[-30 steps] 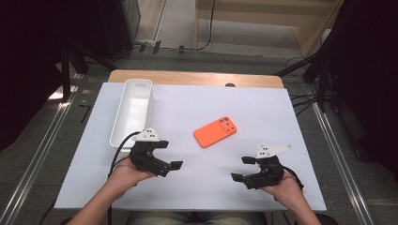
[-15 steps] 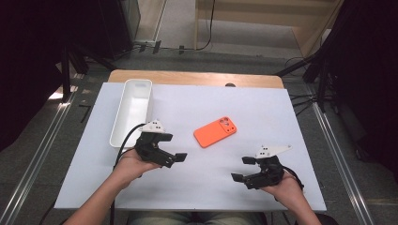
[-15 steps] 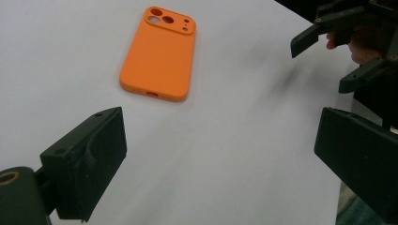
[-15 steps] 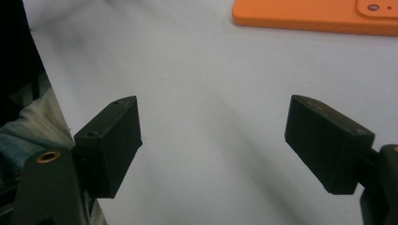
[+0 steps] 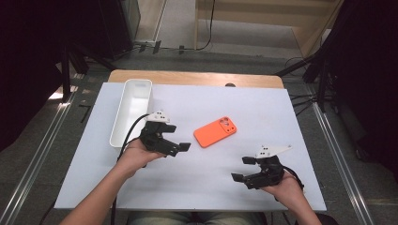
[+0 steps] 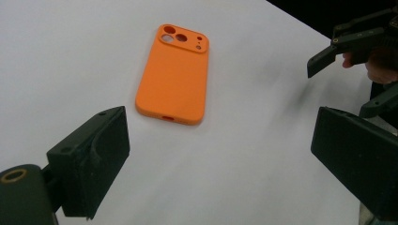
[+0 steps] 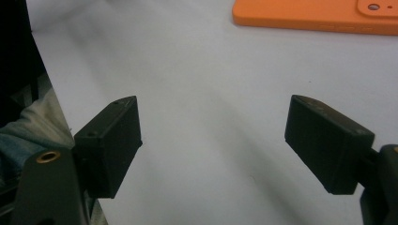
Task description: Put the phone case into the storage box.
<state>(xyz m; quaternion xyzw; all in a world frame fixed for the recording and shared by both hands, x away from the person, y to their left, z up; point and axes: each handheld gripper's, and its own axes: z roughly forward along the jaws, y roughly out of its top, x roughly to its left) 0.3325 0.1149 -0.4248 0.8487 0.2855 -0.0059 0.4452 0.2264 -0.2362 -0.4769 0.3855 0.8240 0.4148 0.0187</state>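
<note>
Your left gripper point(image 5: 180, 146) hides part of your left hand point(image 5: 136, 154) in the high view, centre-left; your forearm is cut off at the bottom edge. In the left gripper view, lower right, the near jaw runs out past the right and bottom edges. At upper right there, your right gripper point(image 6: 324, 56) and fingers point(image 6: 375, 65) are clipped by the frame edge. In the right gripper view, the orange phone case point(image 7: 314, 16) is cut off at the top edge, upper right, so most of it isn't seen. Far left there, dark shapes and blurred cloth point(image 7: 23, 126) can't be made out. The small dark thing point(image 5: 229, 85) at the table's far edge, high view, top centre: too small to tell.
</note>
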